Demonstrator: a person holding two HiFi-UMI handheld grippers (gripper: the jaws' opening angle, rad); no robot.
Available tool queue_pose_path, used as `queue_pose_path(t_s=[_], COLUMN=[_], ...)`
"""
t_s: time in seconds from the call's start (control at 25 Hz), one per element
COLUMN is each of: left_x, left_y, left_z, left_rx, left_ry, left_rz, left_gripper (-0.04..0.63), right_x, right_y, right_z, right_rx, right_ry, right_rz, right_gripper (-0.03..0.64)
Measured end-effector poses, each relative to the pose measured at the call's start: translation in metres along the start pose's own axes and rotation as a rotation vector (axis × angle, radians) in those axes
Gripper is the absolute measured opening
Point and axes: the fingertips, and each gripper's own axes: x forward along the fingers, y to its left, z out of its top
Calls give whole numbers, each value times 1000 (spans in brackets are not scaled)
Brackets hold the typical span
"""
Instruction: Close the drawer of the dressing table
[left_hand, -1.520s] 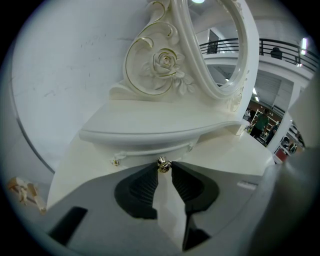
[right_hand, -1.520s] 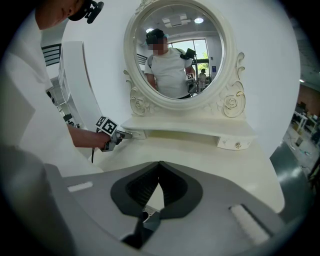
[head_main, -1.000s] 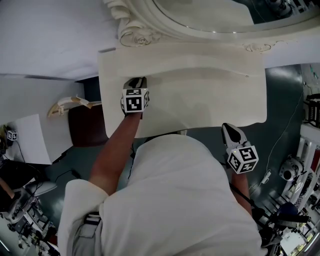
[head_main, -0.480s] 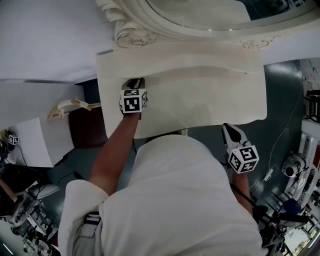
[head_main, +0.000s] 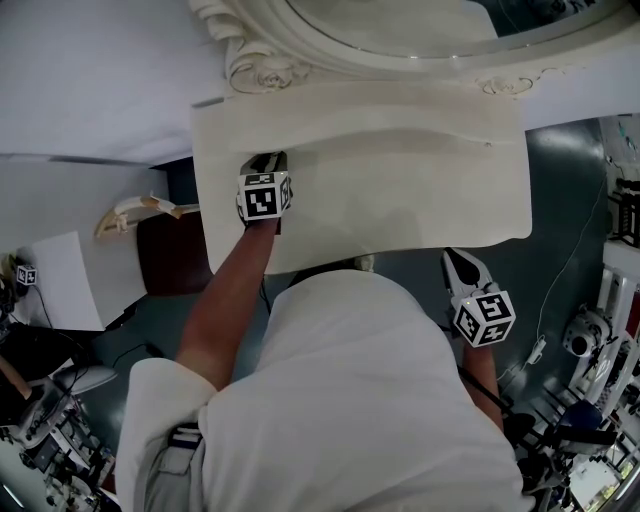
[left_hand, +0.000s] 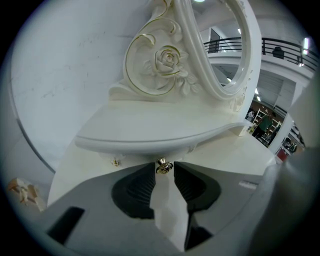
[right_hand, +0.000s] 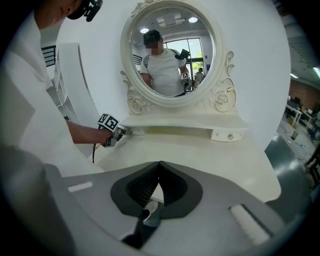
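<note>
The white dressing table (head_main: 400, 200) carries a raised shelf (left_hand: 150, 130) under its round mirror (right_hand: 170, 55). The small left drawer (right_hand: 134, 131) sits under that shelf and looks flush with the shelf front. Its gold knob (left_hand: 162, 166) lies between the tips of my left gripper (left_hand: 163, 165), whose jaws are opening; a small gap shows on each side of the knob. In the head view the left gripper (head_main: 268, 158) reaches over the tabletop to the shelf's left end. My right gripper (head_main: 455, 255) hangs off the table's near edge, shut and empty (right_hand: 160, 164).
A matching drawer front with a small knob (right_hand: 229, 135) sits at the shelf's right end. A cream carved piece (head_main: 140, 210) and a white panel (head_main: 60, 280) stand left of the table. Lab gear and cables (head_main: 595, 350) crowd the floor on the right.
</note>
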Motion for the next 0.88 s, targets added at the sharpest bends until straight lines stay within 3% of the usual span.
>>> queue_pose_path(t_s=[0.16, 0.6, 0.88], left_x=[-3, -38, -74], left_y=[-2, -10, -34], left_z=[-3, -19, -36], left_rx=[-7, -29, -18], left_ry=[10, 21, 30], left_rz=[17, 84, 86], left_gripper=[154, 152, 41], right_x=[-5, -10, -10], right_y=[-4, -16, -24], right_z=[-4, -8, -6], right_rx=[-3, -29, -62], right_ry=[-8, -33, -54], right_rz=[6, 70, 133], right_gripper=[2, 2, 2])
